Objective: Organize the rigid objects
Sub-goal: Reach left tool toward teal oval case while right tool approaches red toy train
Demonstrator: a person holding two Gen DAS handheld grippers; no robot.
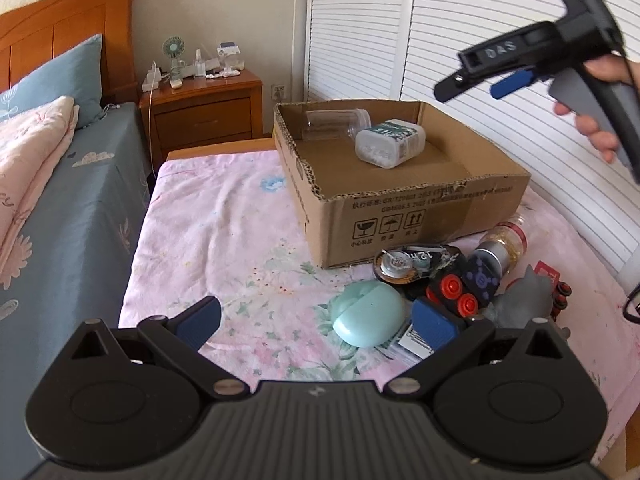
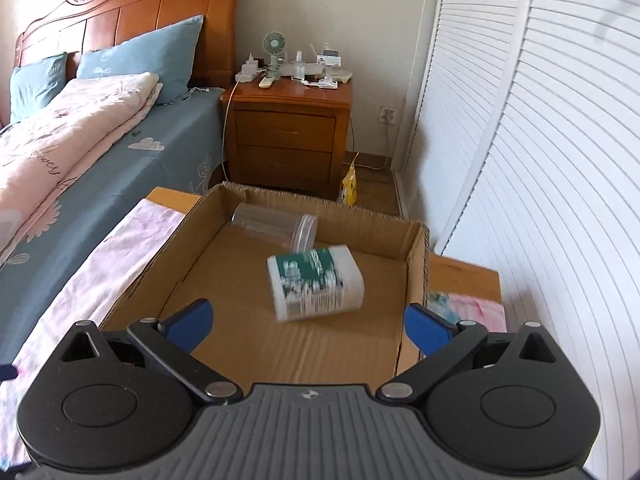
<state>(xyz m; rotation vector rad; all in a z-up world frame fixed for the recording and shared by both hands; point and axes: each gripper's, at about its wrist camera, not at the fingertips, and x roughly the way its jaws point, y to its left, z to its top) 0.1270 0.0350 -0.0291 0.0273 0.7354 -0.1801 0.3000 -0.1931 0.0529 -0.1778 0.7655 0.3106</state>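
A cardboard box (image 1: 420, 196) stands on a pink flowered cloth. In it lie a clear jar (image 1: 334, 124) and a white container with a green label (image 1: 390, 142). In front of the box sits a pile: a mint oval case (image 1: 368, 314), a tape dispenser (image 1: 408, 262), a black toy with red wheels (image 1: 456, 292), a silver-lidded jar (image 1: 502, 246) and a grey figure (image 1: 524, 300). My left gripper (image 1: 318, 324) is open low over the cloth, the mint case near its right finger. My right gripper (image 2: 309, 326) hovers open and empty above the box (image 2: 416, 248), over the white container (image 2: 316, 282) and clear jar (image 2: 276, 226).
A bed with blue sheet (image 2: 120, 152) runs along the left. A wooden nightstand (image 2: 286, 140) with a small fan stands behind the box. White louvred doors (image 2: 540, 180) close off the right side. A hand (image 1: 596, 128) holds the right gripper's handle.
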